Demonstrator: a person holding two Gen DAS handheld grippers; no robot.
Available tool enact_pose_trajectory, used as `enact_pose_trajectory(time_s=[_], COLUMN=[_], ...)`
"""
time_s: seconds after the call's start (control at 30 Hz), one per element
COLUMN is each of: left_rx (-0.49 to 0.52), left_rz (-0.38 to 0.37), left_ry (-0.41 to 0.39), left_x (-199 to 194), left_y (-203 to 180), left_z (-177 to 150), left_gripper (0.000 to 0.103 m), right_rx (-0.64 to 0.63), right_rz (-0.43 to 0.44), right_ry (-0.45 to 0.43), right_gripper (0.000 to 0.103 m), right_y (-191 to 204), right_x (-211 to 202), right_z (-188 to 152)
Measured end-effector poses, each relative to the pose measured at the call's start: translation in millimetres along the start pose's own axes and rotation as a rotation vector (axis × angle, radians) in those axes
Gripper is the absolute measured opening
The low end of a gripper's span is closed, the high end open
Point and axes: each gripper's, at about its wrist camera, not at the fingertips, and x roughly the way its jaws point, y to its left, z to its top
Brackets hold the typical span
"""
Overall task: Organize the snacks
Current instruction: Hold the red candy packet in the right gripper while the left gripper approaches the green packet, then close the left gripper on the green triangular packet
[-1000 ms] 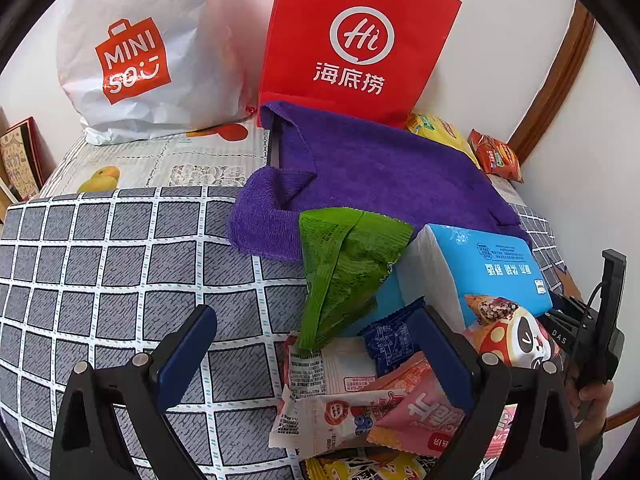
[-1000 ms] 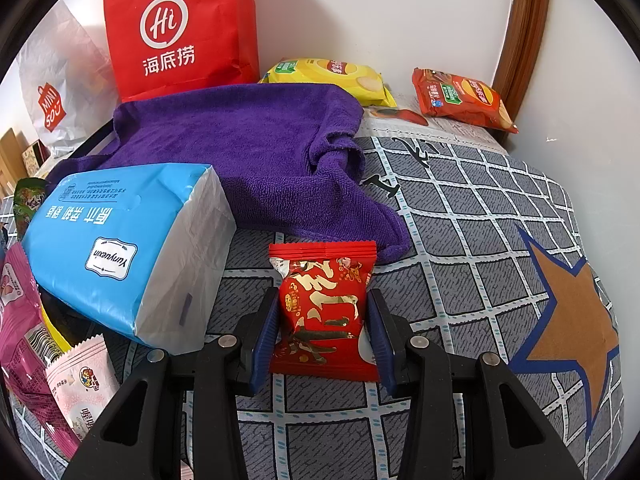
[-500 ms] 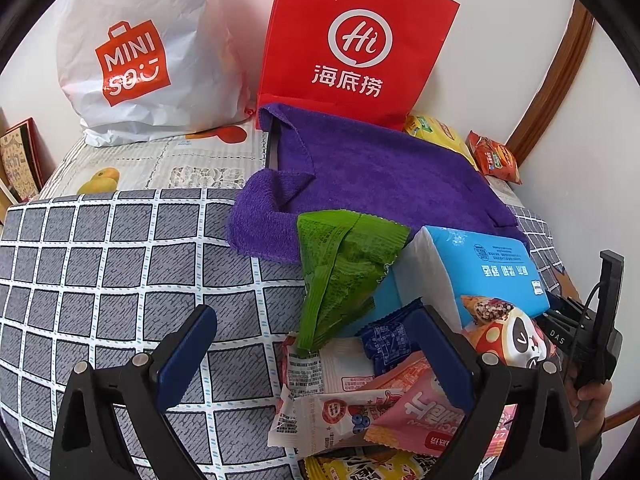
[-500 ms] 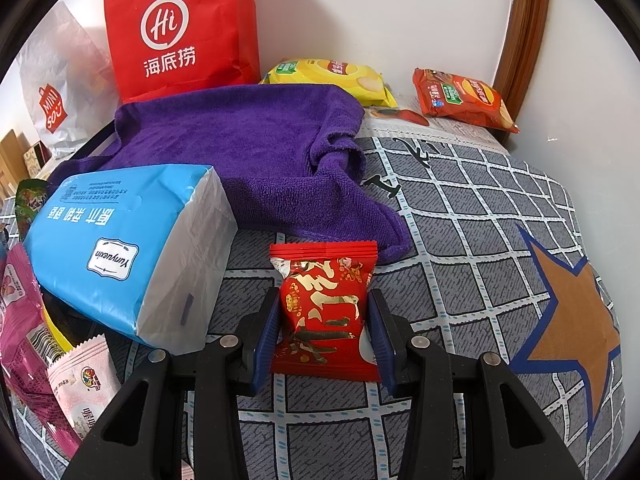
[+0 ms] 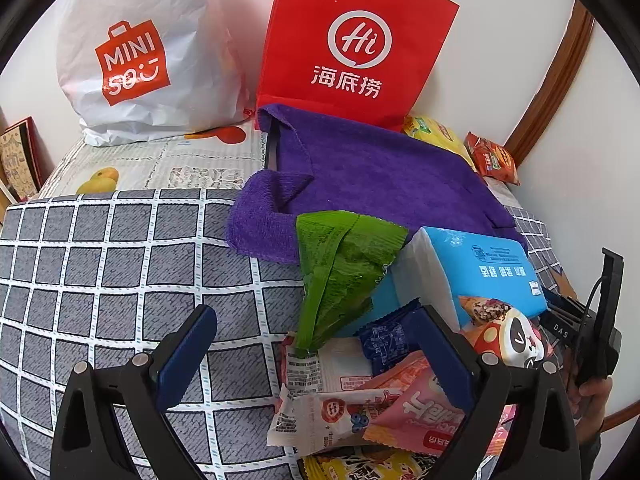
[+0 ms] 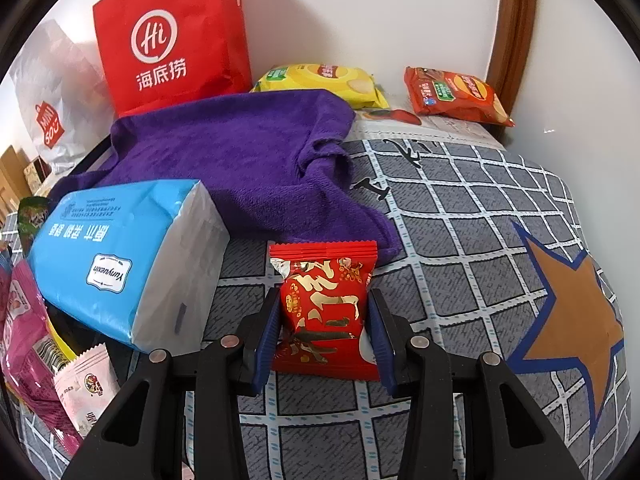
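Note:
My right gripper (image 6: 324,316) is shut on a small red snack packet (image 6: 325,304) with gold print, its blue pads pressing both sides just above the grey checked cloth (image 6: 460,240). My left gripper (image 5: 316,344) stands open over a pile of snacks: a green bag (image 5: 340,272), a small dark blue packet (image 5: 384,340), a white packet (image 5: 320,368), a pink packet (image 5: 412,412) and a panda-print packet (image 5: 508,340). Its right finger overlaps the pile; nothing is gripped. A blue tissue pack (image 6: 120,256) lies left of the red packet.
A purple towel (image 6: 240,152) covers the middle. A red paper bag (image 6: 168,40) and a white plastic bag (image 5: 136,56) stand against the wall. A yellow chip bag (image 6: 324,80) and an orange-red chip bag (image 6: 452,96) lie at the back. A hand (image 5: 592,396) shows at the left wrist view's right edge.

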Motion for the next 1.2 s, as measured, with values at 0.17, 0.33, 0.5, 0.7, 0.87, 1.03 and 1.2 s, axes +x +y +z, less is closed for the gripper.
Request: enact_pose_trajectory(time_s=[0.17,0.33,0.5,0.7,0.87,1.03,1.2], left_rx=[-0.003,-0.005,-0.008,-0.011,0.002,-0.022,-0.023], left_rz=[-0.008,-0.014,-0.015,-0.013,0.007,-0.024,-0.019], left_ry=[-0.003,-0.007,-0.010,-0.005,-0.004,0.024,0.035], left_x=[-1.1,-2.7,-3.2,-1.1,1.4,6.5,11.6], left_y=[0.1,0.9,1.0,2.3,0.4,5.0,6.9], left_z=[0.5,-0.2,0.2,0.2,1.6,4.4,7.8], left_gripper=[0.099,0.099,0.099,0.098,0.097,0.096,0.090], right_rx=[0.010,0.009,0.012,0.008,-0.008,-0.035,-0.045], right_rz=[-0.004,-0.011,-0.018,-0.020,-0.011,-0.001,0.017], right_ry=[-0.012,-0.031,-0.051,-0.083,-0.107,-0.115,-0.108], right_gripper=[0.042,0.042,0.042,0.042,0.042,0.042,0.042], right_y=[-2.0,-0.8,-1.6,0.6,7.4,15.6,19.2], right_x=[-8.9,-21.3,-35.7,-57.0,-73.2,-81.0,-80.2], right_z=[1.4,1.6,2.0,3.6,4.0,-0.5,-5.3])
